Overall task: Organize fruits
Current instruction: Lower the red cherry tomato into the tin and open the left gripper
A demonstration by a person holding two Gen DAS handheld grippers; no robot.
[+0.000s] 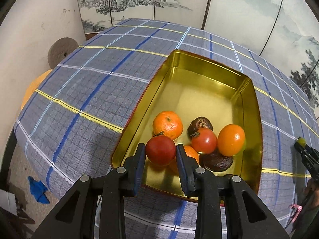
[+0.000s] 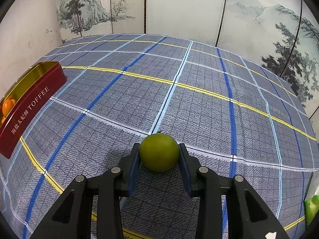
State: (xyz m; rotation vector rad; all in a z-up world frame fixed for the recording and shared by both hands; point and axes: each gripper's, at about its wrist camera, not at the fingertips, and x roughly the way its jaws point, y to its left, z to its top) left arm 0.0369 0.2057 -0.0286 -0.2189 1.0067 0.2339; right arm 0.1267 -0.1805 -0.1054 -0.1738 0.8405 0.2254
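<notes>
Left gripper [image 1: 160, 153] clamped a red fruit [image 1: 160, 153] over the gold tin's [image 1: 257, 107] near-left corner; right gripper [image 2: 159, 153] clamped a green fruit [image 2: 159, 151] mid-tabletop; advised: lower into free floor, release gently.

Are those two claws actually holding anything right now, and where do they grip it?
Yes, both. The left claw pinches a red fruit by its sides, above the gold tin. The right claw pinches a green fruit by its sides.
</notes>
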